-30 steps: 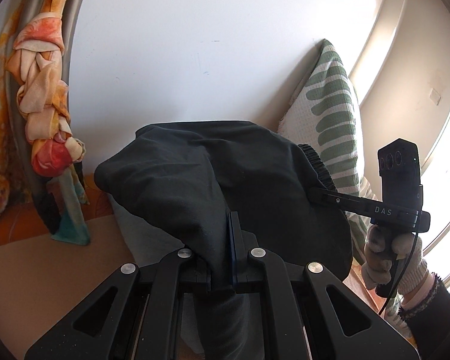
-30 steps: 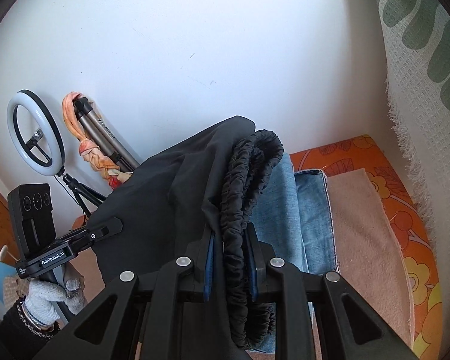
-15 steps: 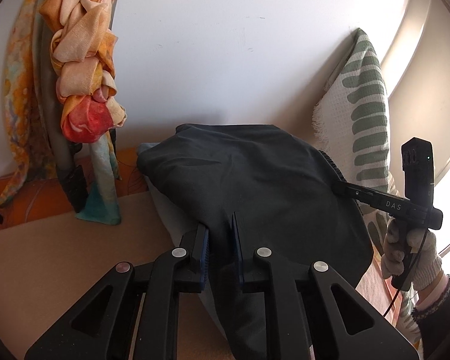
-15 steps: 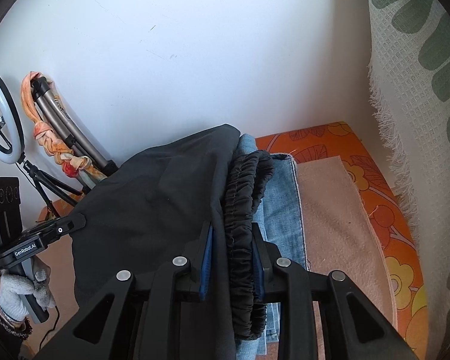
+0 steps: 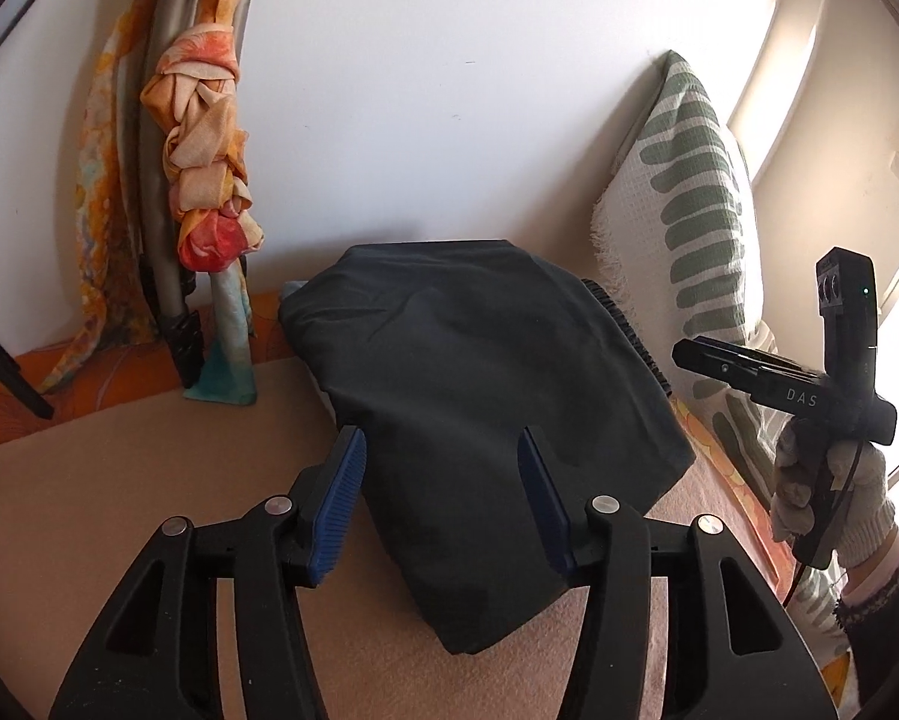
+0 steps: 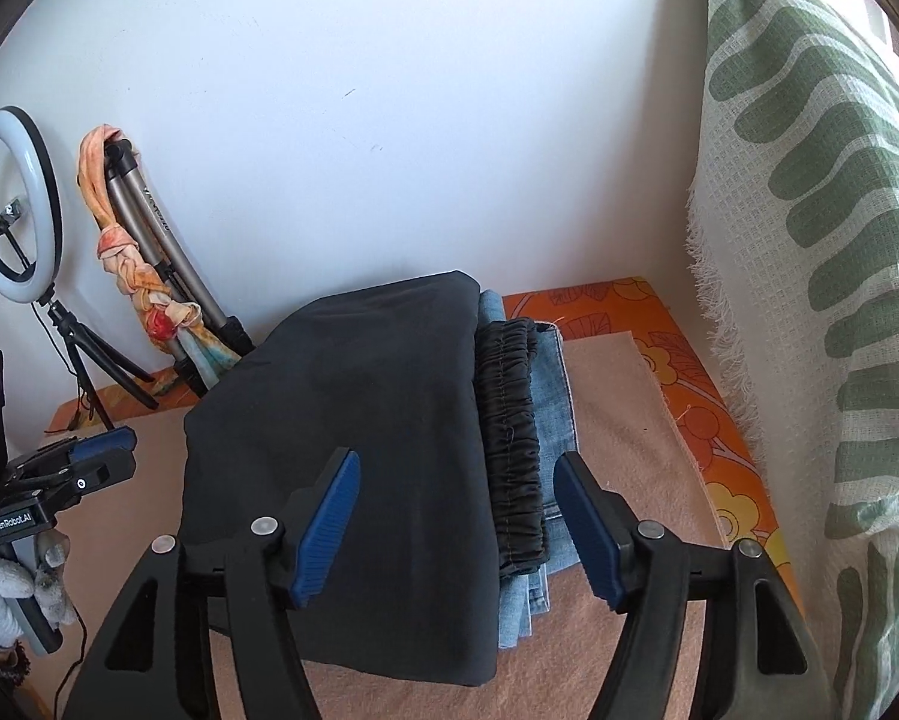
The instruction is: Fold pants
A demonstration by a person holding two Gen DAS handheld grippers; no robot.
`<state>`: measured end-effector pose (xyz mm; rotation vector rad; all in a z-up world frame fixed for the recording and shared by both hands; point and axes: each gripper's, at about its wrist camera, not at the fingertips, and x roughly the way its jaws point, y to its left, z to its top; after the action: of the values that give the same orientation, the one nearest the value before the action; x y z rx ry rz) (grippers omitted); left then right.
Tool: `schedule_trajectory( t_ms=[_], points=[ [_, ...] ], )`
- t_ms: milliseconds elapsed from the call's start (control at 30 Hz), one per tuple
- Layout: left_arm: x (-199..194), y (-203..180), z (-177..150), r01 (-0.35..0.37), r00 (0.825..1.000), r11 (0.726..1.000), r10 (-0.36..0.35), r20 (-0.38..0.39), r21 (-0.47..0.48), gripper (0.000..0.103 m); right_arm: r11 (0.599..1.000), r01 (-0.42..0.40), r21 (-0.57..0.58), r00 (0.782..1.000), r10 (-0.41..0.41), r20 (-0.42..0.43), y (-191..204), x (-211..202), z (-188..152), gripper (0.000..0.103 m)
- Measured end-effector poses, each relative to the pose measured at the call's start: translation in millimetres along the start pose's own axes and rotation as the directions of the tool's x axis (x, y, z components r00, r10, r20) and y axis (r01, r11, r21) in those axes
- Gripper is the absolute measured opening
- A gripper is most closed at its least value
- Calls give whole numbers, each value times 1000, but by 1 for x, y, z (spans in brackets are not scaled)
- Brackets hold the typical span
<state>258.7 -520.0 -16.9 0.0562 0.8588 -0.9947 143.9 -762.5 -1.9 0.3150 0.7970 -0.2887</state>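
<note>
The black pants (image 5: 479,384) lie folded on a stack of blue jeans (image 6: 548,402) on the tan mat. Their gathered elastic waistband (image 6: 509,438) lies along the right side in the right wrist view, where the pants (image 6: 365,438) fill the middle. My left gripper (image 5: 443,495) is open and empty, its blue pads just above the near edge of the pants. My right gripper (image 6: 455,531) is open and empty, straddling the waistband end. In the left wrist view the right gripper (image 5: 743,366) hovers to the right of the pile.
A white wall stands behind the pile. A green-and-white patterned cushion (image 6: 809,276) leans at the right. A tripod with a knotted orange scarf (image 5: 206,180) and a ring light (image 6: 14,204) stand at the left. An orange floral cover (image 6: 683,384) borders the tan mat (image 5: 119,480).
Both grippers have let go of the black pants and opened. The pants have dropped flat onto the jeans stack. Both grippers have pulled back a little.
</note>
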Motion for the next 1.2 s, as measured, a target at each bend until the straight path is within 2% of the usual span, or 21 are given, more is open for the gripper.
schedule_trajectory(
  t_ms=[200, 433, 533, 833, 967, 1200],
  points=[
    [-36, -22, -19, 14, 1000, 999, -15, 21, 43, 69, 999, 36, -32, 998, -34, 47, 25, -39, -18, 85],
    [-85, -49, -42, -38, 996, 992, 28, 79, 118, 74, 993, 104, -54, 990, -98, 98, 49, -82, -48, 100],
    [-105, -57, -51, -55, 994, 990, 41, 99, 133, 79, 991, 117, -61, 986, -109, 124, 60, -102, -61, 101],
    [-152, -72, -89, -132, 984, 983, 113, 140, 131, 80, 990, 135, -34, 982, -130, 139, 82, -141, -105, 103],
    [-164, -75, -111, -117, 988, 984, 101, 121, 137, 81, 992, 123, -21, 985, -120, 127, 91, -151, -125, 103],
    [-180, -82, -144, -168, 980, 974, 148, 132, 155, 82, 990, 141, -4, 981, -139, 133, 106, -166, -155, 103]
  ],
)
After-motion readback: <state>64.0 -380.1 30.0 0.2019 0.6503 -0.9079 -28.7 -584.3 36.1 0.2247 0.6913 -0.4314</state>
